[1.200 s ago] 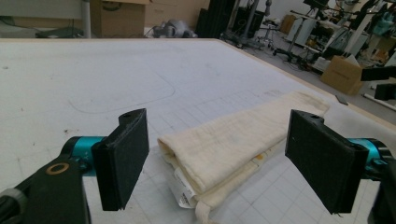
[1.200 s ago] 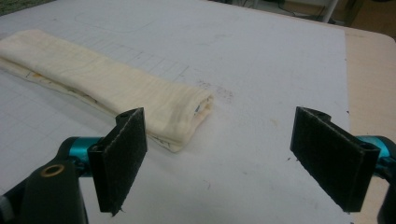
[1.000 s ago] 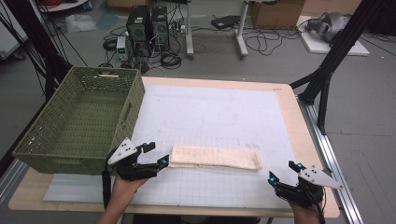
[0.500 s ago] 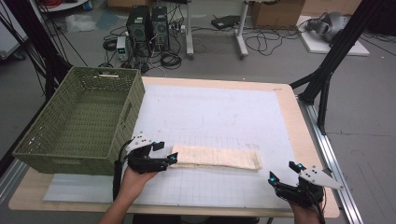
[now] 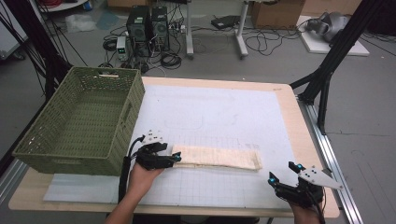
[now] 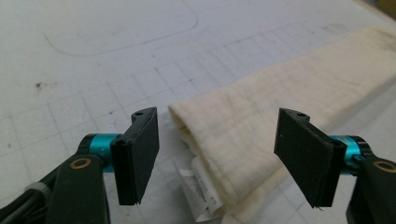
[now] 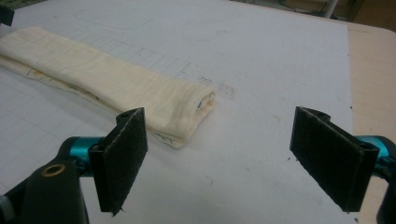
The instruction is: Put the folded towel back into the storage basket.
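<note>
The left gripper [image 5: 173, 157] has moved in from the basket side over the last second and now stands at the left end of the folded cloth [image 5: 217, 157], jaws apart with that end between them (not yet pinched, as the left gripper view shows open space on both sides). Judged from this, the work in hand is a grasp of the cloth's left end, and the closing of the jaws is what remains.

The right gripper [image 5: 283, 174] has not shifted; it rests near the table's front edge, off the cloth's right end and well clear of it, jaws wide apart and holding nothing.

The cloth [image 6: 252, 126] lies flat on the white gridded mat [image 5: 215, 116], just right of the basket [image 5: 79, 121]. It is a cream, soft woven fabric folded into a long narrow strip of several layers, with a small printed label [image 6: 201, 191] sticking out at the left end; faint stains mark its surface.

The basket is olive green, rectangular, of open woven plastic (apparently nothing in it). The jaw pads are flat, black and matte.
</note>
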`<action>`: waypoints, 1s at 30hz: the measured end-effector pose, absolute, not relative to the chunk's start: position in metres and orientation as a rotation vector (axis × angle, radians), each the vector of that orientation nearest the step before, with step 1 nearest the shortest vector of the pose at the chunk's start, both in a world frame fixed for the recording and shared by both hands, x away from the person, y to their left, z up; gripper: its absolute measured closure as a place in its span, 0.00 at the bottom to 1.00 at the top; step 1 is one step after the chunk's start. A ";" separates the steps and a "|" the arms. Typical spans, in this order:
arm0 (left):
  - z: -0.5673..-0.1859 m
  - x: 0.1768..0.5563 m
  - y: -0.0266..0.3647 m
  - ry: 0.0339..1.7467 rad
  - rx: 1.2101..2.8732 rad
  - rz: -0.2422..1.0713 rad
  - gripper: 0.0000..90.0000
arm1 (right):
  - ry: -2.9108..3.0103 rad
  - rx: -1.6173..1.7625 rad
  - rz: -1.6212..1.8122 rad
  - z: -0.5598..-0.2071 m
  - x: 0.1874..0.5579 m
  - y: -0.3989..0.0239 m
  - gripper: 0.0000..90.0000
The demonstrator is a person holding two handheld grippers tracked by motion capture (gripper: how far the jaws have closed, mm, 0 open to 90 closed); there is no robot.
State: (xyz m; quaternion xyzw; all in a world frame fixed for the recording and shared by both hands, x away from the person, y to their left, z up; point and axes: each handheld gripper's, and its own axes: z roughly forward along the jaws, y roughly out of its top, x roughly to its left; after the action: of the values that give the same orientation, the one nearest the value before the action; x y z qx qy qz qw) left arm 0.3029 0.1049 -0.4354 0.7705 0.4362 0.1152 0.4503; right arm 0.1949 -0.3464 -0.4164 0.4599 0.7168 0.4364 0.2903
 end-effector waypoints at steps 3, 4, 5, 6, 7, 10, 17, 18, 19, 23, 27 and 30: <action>-0.439 0.304 0.103 1.086 1.925 0.286 0.39 | 1.911 1.221 1.165 -0.417 0.196 -0.346 0.20; -0.440 0.304 0.102 1.079 1.936 0.289 0.39 | 1.911 1.221 1.165 -0.417 0.196 -0.346 0.20; -0.440 0.303 0.101 1.072 1.947 0.287 0.40 | 1.916 1.219 1.161 -0.417 0.196 -0.346 0.20; -0.441 0.303 0.100 1.064 1.967 0.290 0.42 | 1.919 1.229 1.162 -0.417 0.196 -0.346 0.20; -0.443 0.303 0.098 1.058 1.994 0.305 0.45 | 1.917 1.223 1.163 -0.417 0.197 -0.346 0.20; -0.447 0.299 0.095 1.049 2.028 0.349 0.48 | 1.922 1.219 1.162 -0.418 0.196 -0.345 0.20; -0.449 0.289 0.088 0.997 2.018 0.347 0.77 | 1.919 1.221 1.162 -0.417 0.196 -0.345 0.20; -0.450 0.289 0.087 1.004 2.008 0.344 0.78 | 1.919 1.223 1.165 -0.417 0.196 -0.345 0.20; -0.450 0.289 0.088 1.010 2.000 0.333 0.79 | 1.916 1.219 1.170 -0.417 0.196 -0.345 0.20; -0.452 0.290 0.090 0.998 1.987 0.294 0.88 | 1.924 1.219 1.172 -0.418 0.197 -0.344 0.20; -0.451 0.285 0.091 0.955 1.990 0.315 0.91 | 1.931 1.211 1.177 -0.417 0.198 -0.339 0.20; -0.449 0.279 0.095 0.910 1.980 0.325 0.91 | 1.945 1.195 1.171 -0.417 0.199 -0.336 0.22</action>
State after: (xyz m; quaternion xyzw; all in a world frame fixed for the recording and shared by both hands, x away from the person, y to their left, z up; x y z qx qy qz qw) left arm 0.2793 0.0953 -0.4494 0.8016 0.3684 0.1315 0.4521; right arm 0.1993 -0.3362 -0.4169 0.4467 0.7270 0.4376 0.2838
